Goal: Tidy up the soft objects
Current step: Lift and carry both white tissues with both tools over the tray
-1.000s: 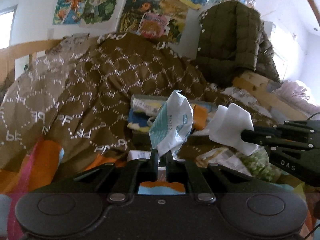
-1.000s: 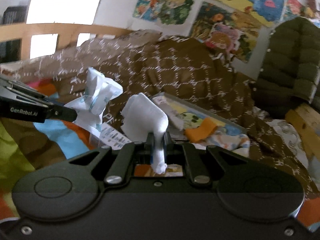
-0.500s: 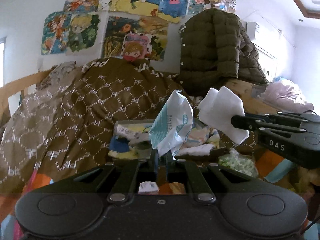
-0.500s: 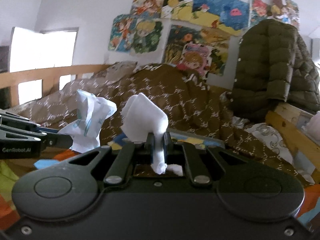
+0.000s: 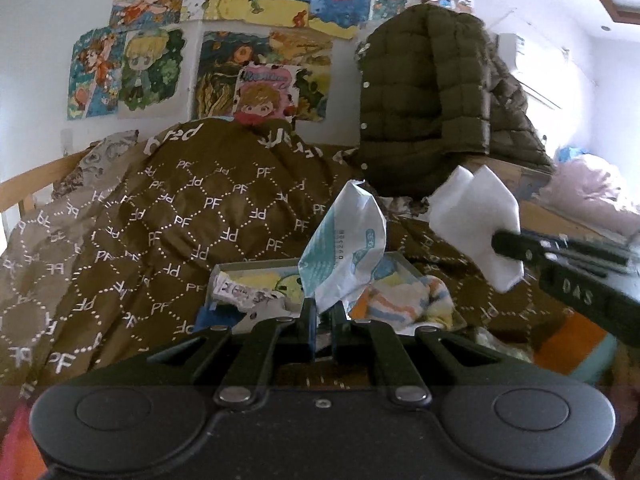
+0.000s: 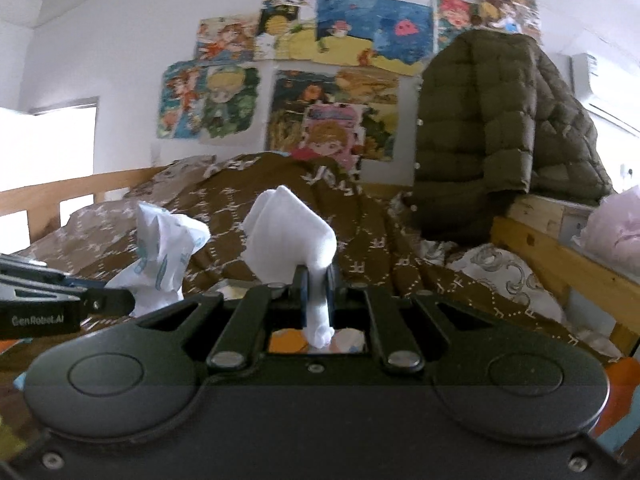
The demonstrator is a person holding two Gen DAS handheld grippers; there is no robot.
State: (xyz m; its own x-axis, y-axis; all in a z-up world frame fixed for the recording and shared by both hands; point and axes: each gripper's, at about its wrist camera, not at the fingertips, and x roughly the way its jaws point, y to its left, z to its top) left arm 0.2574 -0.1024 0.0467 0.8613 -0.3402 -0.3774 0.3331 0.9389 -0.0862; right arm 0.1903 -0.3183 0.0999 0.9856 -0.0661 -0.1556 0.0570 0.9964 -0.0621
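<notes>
Cartoon posters (image 5: pixel 256 36) and a brown quilt (image 5: pixel 168 216) now fill the background: you have lifted both grippers. Your left gripper (image 5: pixel 325 312) stays clamped on a printed wrapper (image 5: pixel 344 248); your right gripper (image 6: pixel 316 280) pinches a white cloth (image 6: pixel 288 236), above the near tray (image 5: pixel 256 270), ready for sorting.
</notes>
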